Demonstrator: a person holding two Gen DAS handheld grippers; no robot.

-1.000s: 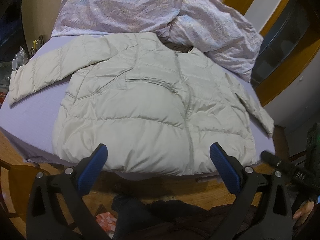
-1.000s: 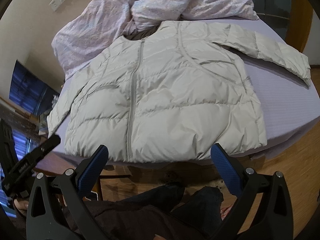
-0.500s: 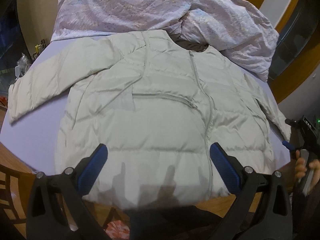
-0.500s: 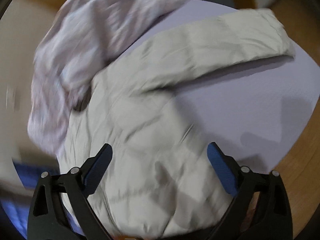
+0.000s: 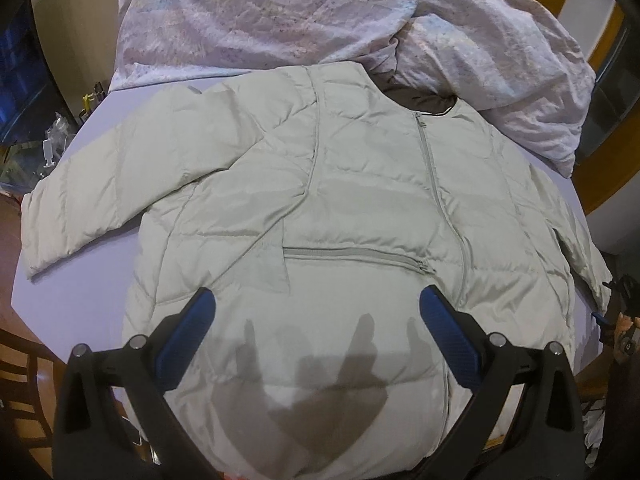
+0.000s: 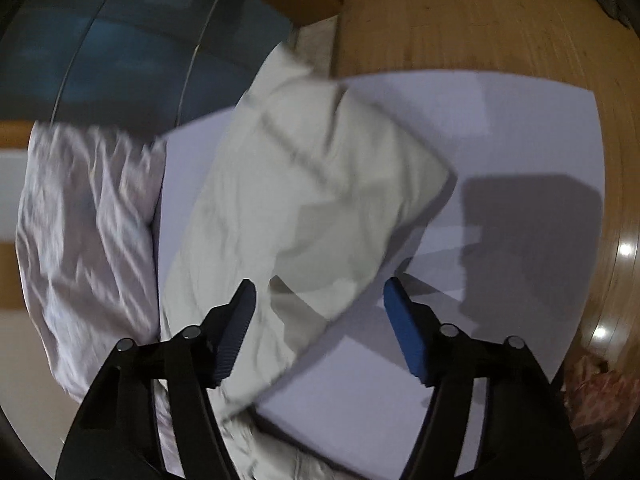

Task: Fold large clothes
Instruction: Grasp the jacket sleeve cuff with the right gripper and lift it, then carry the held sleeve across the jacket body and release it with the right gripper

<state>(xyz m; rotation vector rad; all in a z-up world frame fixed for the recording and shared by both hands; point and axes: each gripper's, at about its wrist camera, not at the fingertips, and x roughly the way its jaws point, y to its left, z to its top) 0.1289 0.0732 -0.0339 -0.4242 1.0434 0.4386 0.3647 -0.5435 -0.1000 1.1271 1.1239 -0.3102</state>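
Hovering over the pale puffer jacket (image 5: pixel 340 208) spread flat on the lavender sheet (image 5: pixel 76 280), left gripper (image 5: pixel 318 316) fingers wide apart, holding nothing, right gripper (image 6: pixel 320 304) likewise spread above a sleeve (image 6: pixel 320 176), rumpled floral quilt (image 5: pixel 280 12) at the far side.

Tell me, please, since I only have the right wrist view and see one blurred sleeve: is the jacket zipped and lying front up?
Observer: Yes, the jacket lies front up, and its main zipper is closed to the neck.
Operator: Where is the other sleeve?
Observer: The other sleeve is spread out sideways on the lavender cover, not folded in.
Operator: And the left claw?
Observer: The left claw is open over the lower front, gripping nothing.
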